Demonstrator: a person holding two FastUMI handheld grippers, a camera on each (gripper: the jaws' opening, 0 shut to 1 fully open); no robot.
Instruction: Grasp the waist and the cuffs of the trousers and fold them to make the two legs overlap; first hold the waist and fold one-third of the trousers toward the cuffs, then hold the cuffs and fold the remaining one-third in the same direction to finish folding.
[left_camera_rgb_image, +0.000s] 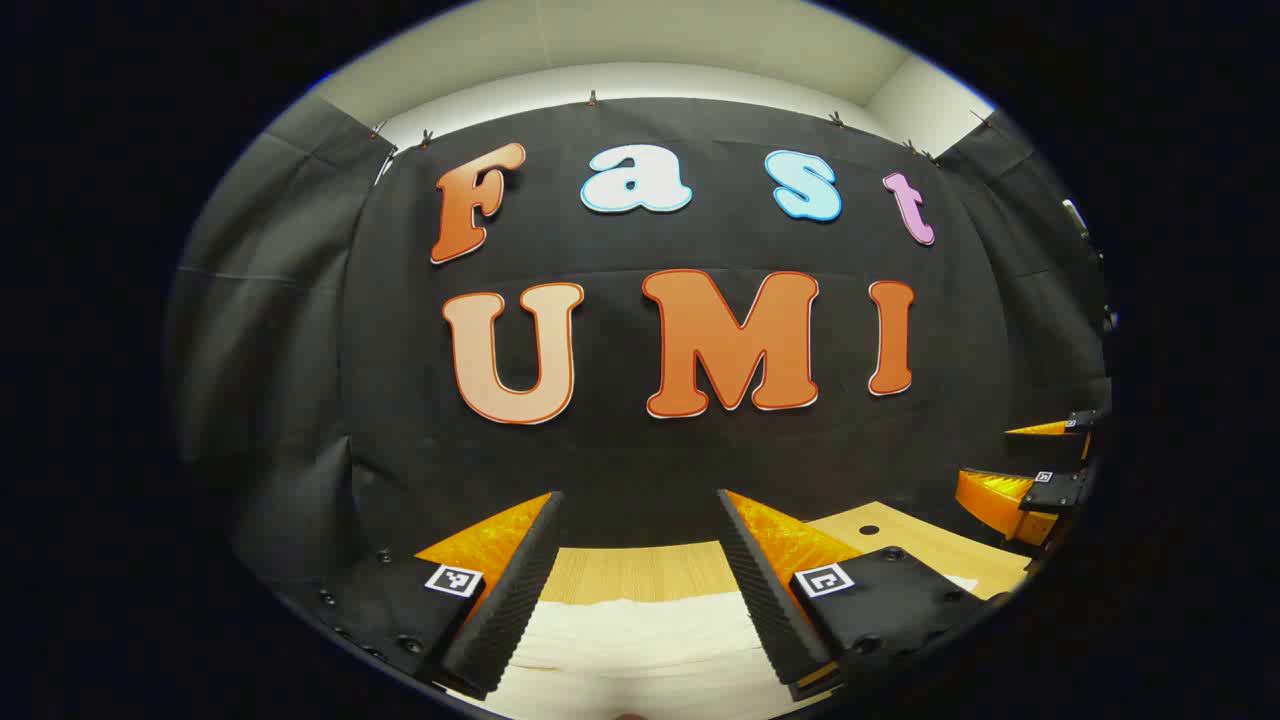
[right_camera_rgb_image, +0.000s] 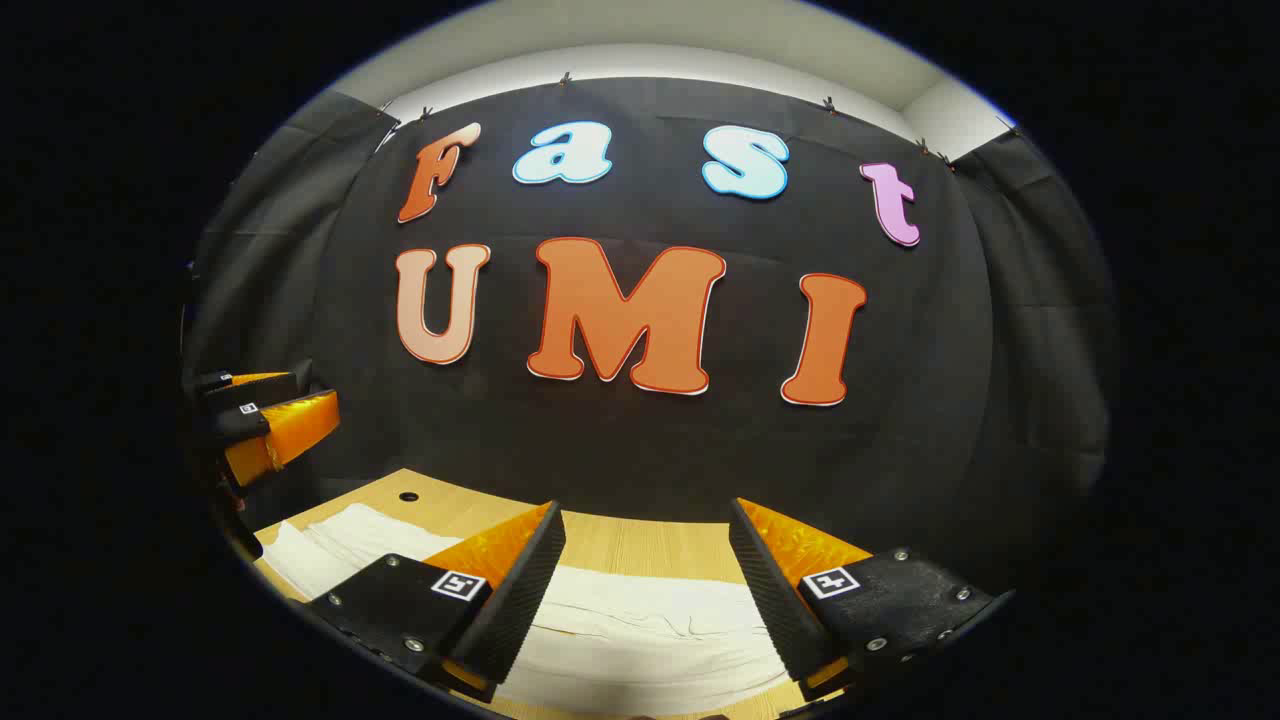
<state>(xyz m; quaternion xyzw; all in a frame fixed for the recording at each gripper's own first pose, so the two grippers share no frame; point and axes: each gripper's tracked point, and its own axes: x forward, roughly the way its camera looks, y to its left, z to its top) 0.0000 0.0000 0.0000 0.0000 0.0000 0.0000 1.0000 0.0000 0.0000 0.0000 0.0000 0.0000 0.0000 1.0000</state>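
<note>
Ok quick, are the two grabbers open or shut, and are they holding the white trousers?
Left gripper: open, holding nothing, above the white trousers.
Right gripper: open, holding nothing, above the trousers too.

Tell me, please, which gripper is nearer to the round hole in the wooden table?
Probably left, though it is close. The left gripper has the hole just ahead, to its right. The right gripper has the hole farther ahead, to its left, beyond the white trousers.

Your two cameras ride low and side by side, both facing the booth wall (left_camera_rgb_image: 640, 450), sharing the worktop (right_camera_rgb_image: 640, 545) below.
</note>
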